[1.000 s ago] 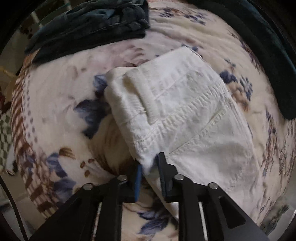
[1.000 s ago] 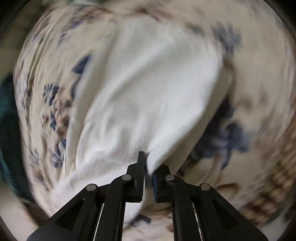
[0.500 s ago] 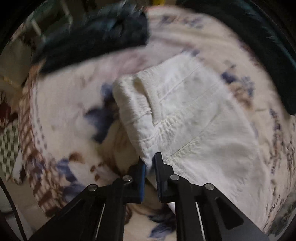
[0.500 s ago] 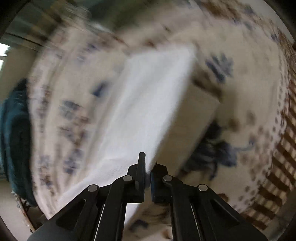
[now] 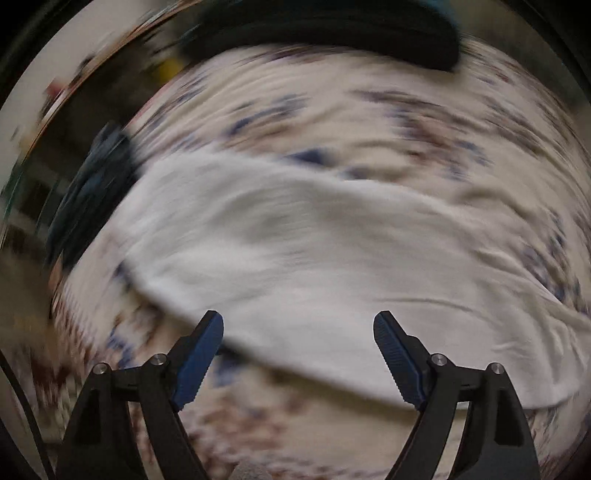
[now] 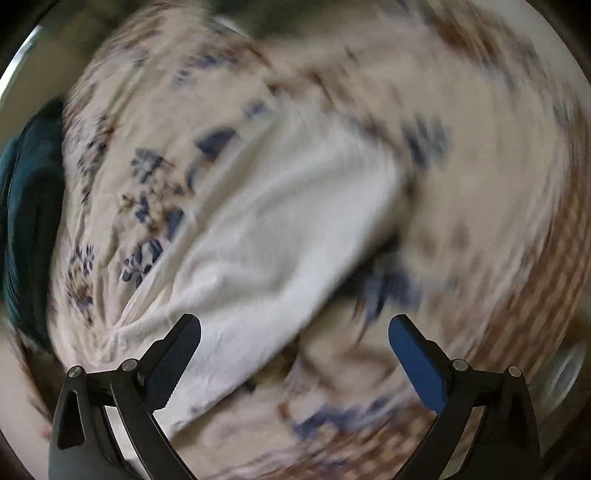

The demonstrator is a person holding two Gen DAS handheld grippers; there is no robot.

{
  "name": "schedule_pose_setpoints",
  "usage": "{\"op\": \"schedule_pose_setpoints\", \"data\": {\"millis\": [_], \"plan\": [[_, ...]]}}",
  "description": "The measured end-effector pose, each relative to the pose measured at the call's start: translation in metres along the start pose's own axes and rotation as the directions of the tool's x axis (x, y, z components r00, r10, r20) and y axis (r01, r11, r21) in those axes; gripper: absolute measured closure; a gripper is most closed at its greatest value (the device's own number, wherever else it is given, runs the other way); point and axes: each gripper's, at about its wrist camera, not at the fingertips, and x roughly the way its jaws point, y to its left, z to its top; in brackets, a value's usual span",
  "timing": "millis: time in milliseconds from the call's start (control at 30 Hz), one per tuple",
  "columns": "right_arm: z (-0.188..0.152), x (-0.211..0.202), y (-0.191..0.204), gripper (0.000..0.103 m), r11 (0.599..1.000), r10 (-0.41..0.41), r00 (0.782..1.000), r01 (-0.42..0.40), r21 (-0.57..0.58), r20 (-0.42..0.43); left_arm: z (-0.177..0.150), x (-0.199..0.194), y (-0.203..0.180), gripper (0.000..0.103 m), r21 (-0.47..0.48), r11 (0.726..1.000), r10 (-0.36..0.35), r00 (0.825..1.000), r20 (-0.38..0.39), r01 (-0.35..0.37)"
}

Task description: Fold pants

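While both views smear with blur, left gripper (image 5: 298, 328) stands spread wide, nothing between blue pads; right gripper (image 6: 294, 330) likewise spread wide, holding nothing; white pants (image 5: 314, 266) lie just beyond left fingertips, folded band running across floral bedspread (image 5: 369, 110); in right wrist view pants (image 6: 280, 236) run diagonally from left finger toward upper right, lower end passing behind that finger; dark garment (image 5: 332, 29) at far edge of bedspread; teal cloth (image 6: 29, 206) at left edge.
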Motion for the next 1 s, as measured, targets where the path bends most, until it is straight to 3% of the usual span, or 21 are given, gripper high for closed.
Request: {"op": "schedule_pose_setpoints", "data": {"millis": [100, 200, 267, 300, 333, 400, 467, 600, 667, 700, 767, 800, 867, 933, 1000], "plan": [[0.047, -0.002, 0.010, 0.000, 0.976, -0.073, 0.993, 0.089, -0.199, 0.089, 0.012, 0.013, -0.055, 0.020, 0.055, 0.998, -0.045, 0.999, 0.011, 0.044], [0.102, 0.030, 0.001, 0.002, 0.962, -0.058, 0.998, 0.065, -0.267, 0.032, 0.018, 0.027, -0.088, 0.020, 0.050, 0.998, -0.045, 0.999, -0.003, 0.045], [0.138, 0.070, -0.006, 0.005, 0.960, -0.019, 0.998, 0.002, -0.280, -0.058, 0.018, 0.034, -0.098, 0.020, 0.023, 0.999, -0.026, 1.000, 0.001, 0.026], [0.146, 0.083, -0.009, 0.017, 0.958, -0.006, 0.996, -0.021, -0.288, -0.092, 0.017, 0.037, -0.104, 0.020, 0.016, 1.000, -0.001, 1.000, 0.000, 0.001], [0.153, 0.099, -0.012, 0.048, 0.953, 0.019, 0.990, -0.060, -0.297, -0.139, 0.015, 0.039, -0.110, 0.020, 0.012, 1.000, 0.014, 1.000, -0.001, -0.014], [0.154, 0.106, -0.014, 0.089, 0.935, 0.006, 0.994, -0.045, -0.353, -0.111, 0.010, 0.043, -0.116, 0.020, 0.005, 0.999, 0.051, 0.999, 0.000, -0.051], [0.148, 0.085, -0.016, 0.098, 0.911, 0.043, 0.999, -0.045, -0.409, -0.014, 0.006, 0.049, -0.122, 0.020, 0.004, 0.997, 0.078, 0.997, -0.012, -0.078], [0.146, 0.035, -0.046, 0.099, 0.946, 0.166, 0.981, -0.131, -0.296, 0.097, -0.004, 0.058, -0.122, 0.020, 0.001, 0.987, 0.159, 0.987, -0.028, -0.159], [0.147, 0.038, -0.056, 0.099, 0.957, 0.158, 0.984, -0.132, -0.260, 0.084, -0.006, 0.065, -0.116, 0.020, -0.020, 0.981, 0.190, 0.980, -0.055, -0.192], [0.148, 0.052, -0.062, 0.099, 0.966, 0.114, 0.992, -0.098, -0.240, 0.051, -0.006, 0.068, -0.112, 0.020, -0.031, 0.978, 0.205, 0.976, -0.068, -0.207], [0.153, 0.098, -0.073, 0.095, 0.980, 0.028, 0.992, -0.052, -0.193, -0.124, -0.006, 0.070, -0.105, 0.020, -0.051, 0.975, 0.214, 0.974, -0.081, -0.218], [0.156, 0.111, -0.077, 0.094, 0.982, 0.036, 0.981, -0.069, -0.174, -0.189, -0.006, 0.069, -0.104, 0.020, -0.054, 0.973, 0.218, 0.972, -0.084, -0.223], [0.161, 0.109, -0.087, 0.088, 0.984, 0.081, 0.974, -0.113, -0.141, -0.213, -0.006, 0.062, -0.103, 0.020, -0.057, 0.973, 0.219, 0.973, -0.072, -0.223], [0.162, 0.078, -0.088, 0.053, 0.982, 0.032, 0.991, -0.055, -0.180, -0.127, -0.007, 0.052, -0.107, 0.020, -0.038, 0.975, 0.218, 0.975, -0.041, -0.220], [0.155, 0.049, -0.080, 0.041, 0.973, 0.059, 0.995, -0.074, -0.219, -0.075, -0.007, 0.043, -0.112, 0.020, -0.013, 0.971, 0.241, 0.971, -0.008, -0.241]]}}
